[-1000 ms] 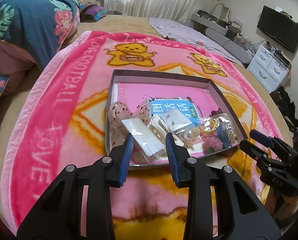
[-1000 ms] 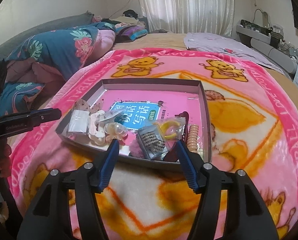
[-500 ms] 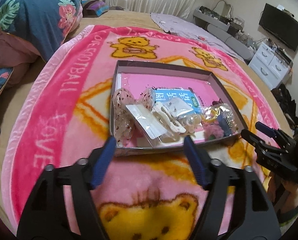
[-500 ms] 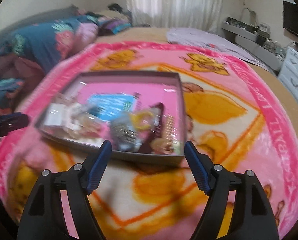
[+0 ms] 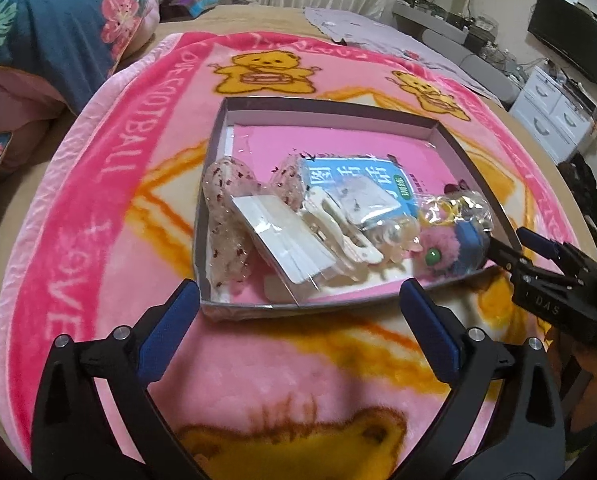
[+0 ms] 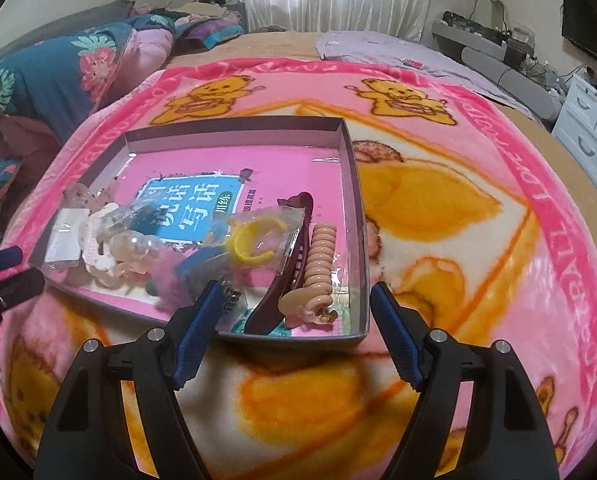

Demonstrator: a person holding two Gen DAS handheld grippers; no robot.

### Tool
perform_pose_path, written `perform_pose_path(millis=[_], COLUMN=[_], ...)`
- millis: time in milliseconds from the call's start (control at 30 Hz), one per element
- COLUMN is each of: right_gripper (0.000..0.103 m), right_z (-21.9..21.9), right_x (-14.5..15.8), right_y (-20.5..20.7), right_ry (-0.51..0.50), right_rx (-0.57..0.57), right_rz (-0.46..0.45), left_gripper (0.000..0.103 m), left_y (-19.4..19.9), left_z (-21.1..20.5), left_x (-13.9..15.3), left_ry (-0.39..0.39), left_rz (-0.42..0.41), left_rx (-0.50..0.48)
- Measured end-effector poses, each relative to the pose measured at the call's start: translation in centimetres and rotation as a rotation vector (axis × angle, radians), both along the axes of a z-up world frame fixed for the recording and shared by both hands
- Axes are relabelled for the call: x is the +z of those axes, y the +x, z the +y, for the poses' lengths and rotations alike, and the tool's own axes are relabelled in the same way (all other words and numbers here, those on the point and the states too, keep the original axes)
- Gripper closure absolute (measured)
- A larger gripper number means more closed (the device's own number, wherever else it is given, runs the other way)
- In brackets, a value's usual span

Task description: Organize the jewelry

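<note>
Step in hand: approach, nothing picked yet. Left tool [image 5: 298, 312] just opened wide, empty, hovers before near left corner of grey tray [image 5: 322, 106] on pink blanket [image 5: 110, 168] on bed. Jewelry heap fills near half of tray: clear packets [image 5: 286, 236], white clip [image 5: 338, 232], yellow ring in bag [image 6: 254, 246], beige spiral band [image 6: 318, 262]. Right tool [image 6: 296, 318] moderately wide, empty, before near right corner. Next: pick one piece, probably spiral band, close on it.

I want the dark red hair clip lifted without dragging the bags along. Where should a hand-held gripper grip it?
Grip the dark red hair clip across its narrow body near the front end, coming from above. It lies lengthwise toward the camera; its far end sits under the bag with yellow rings.
</note>
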State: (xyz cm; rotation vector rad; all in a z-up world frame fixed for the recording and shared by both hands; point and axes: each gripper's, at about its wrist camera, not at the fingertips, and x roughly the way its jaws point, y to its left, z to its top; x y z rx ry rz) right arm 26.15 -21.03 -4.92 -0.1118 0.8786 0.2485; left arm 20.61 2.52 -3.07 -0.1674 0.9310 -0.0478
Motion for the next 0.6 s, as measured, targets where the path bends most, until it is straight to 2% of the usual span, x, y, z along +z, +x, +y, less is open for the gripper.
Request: perform_pose_path(millis=[100, 200, 267, 333, 600], right_gripper=[0.028, 0.027, 0.017, 0.011, 0.005], right_z=[-0.7, -0.9, -1.0, -1.2, -1.7], right_x=[0.6, 2.0, 3.1, 4.1, 6.9], right_y=[-0.2, -1.2, -2.1, -3.1, -6.0], right_ry=[0.062, 0.092, 0.103, 0.110, 0.142], right_rx=[-0.001, 0.009, 0.016, 0.022, 0.055], right_rz=[-0.002, -0.052, -0.093, -0.133, -0.190], left_gripper=[0.010, 0.010, 0.010, 0.010, 0.009], left_y=[-0.2, -0.9, -1.2, -1.7, -4.1], left_z=[0.2, 0.2, 0.2, 0.2, -0.4], left_x=[0.3, 1.1, 1.7, 2.4, 5.2], left_ry=[0.000, 0.008, 0.009, 0.010, 0.032], left_rz=[-0.004, -0.023, -0.036, -0.050, -0.115], left_rx=[0.008, 0.008, 0.010, 0.010, 0.006])
